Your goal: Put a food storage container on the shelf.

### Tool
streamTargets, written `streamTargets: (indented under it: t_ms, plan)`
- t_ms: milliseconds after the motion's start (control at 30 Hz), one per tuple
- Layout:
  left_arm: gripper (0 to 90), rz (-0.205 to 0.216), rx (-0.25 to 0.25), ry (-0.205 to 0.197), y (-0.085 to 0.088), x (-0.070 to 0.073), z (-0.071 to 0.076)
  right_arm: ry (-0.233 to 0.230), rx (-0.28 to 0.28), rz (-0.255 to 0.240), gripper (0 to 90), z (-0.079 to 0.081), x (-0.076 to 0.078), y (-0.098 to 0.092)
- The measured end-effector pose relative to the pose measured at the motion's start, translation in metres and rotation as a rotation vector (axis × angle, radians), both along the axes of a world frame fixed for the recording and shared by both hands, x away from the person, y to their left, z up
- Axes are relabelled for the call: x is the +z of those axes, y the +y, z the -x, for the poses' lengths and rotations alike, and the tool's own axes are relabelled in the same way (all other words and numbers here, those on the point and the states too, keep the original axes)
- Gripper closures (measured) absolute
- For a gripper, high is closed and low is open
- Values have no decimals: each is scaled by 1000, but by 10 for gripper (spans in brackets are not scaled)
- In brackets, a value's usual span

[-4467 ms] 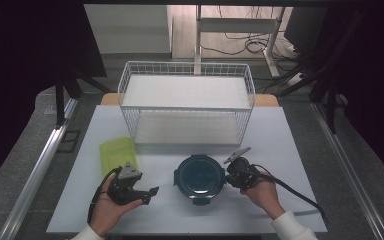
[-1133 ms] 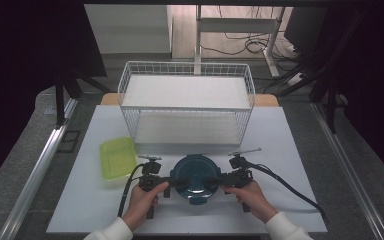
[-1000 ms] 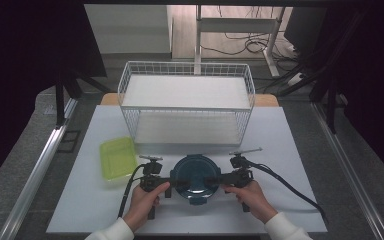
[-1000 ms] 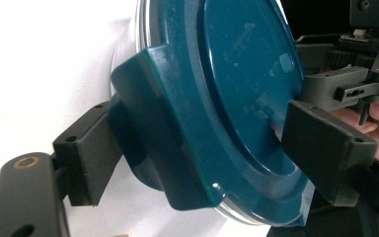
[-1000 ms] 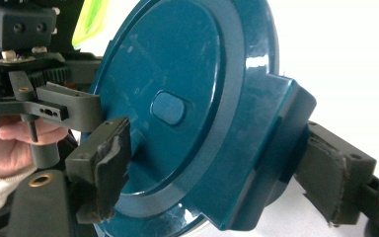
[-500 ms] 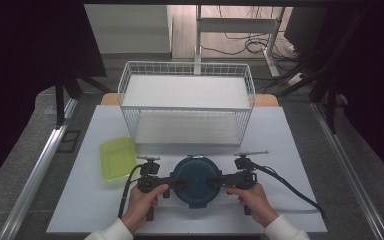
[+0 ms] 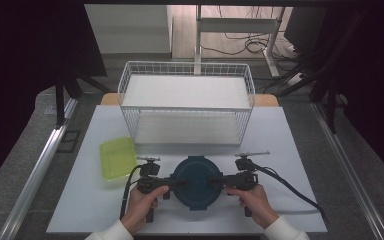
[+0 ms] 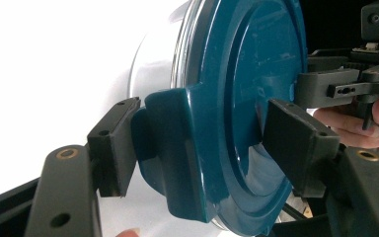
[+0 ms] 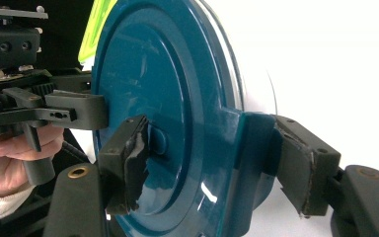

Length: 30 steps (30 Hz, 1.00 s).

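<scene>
Round teal-lidded container (image 7: 197, 181) sits on the counter (image 7: 300, 150) at its near edge, squarely between left gripper (image 7: 176, 183) and right gripper (image 7: 219, 181), each having just been closing and now clamped on an opposite lid latch, equally near.

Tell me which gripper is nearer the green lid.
Left. The left gripper grips the teal container on the side toward the green lid; the right gripper grips the container's far side, with the container between it and the lid.

Bright overexposed table (image 7: 95, 200), dark surroundings, sharp focus.
</scene>
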<state>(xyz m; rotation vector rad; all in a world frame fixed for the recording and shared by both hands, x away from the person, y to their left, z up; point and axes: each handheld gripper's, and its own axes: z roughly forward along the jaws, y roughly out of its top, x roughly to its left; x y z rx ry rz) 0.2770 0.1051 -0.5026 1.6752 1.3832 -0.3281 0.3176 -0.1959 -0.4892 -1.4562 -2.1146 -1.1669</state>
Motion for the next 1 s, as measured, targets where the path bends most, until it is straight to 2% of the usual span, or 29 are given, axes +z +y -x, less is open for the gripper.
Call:
streamTargets:
  t_ms: [200,433,767,867,900,1000]
  plan:
    - [328,-2,1,-10,0,2,0,-17,-1,7,349,1,3,0]
    - [337,-6,-11,-18,0,4,-1,-56,7,26,355,1,7,0]
    - [344,-8,-11,-40,-1,10,-2,-76,5,20,358,0,13,-1]
    - [342,6,-10,-38,0,11,-2,-102,12,33,358,0,18,0]
    - [341,10,-8,-44,1,13,-3,-128,15,45,359,1,23,2]
    - [341,-6,-8,-56,2,17,-3,-133,15,38,359,0,25,3]
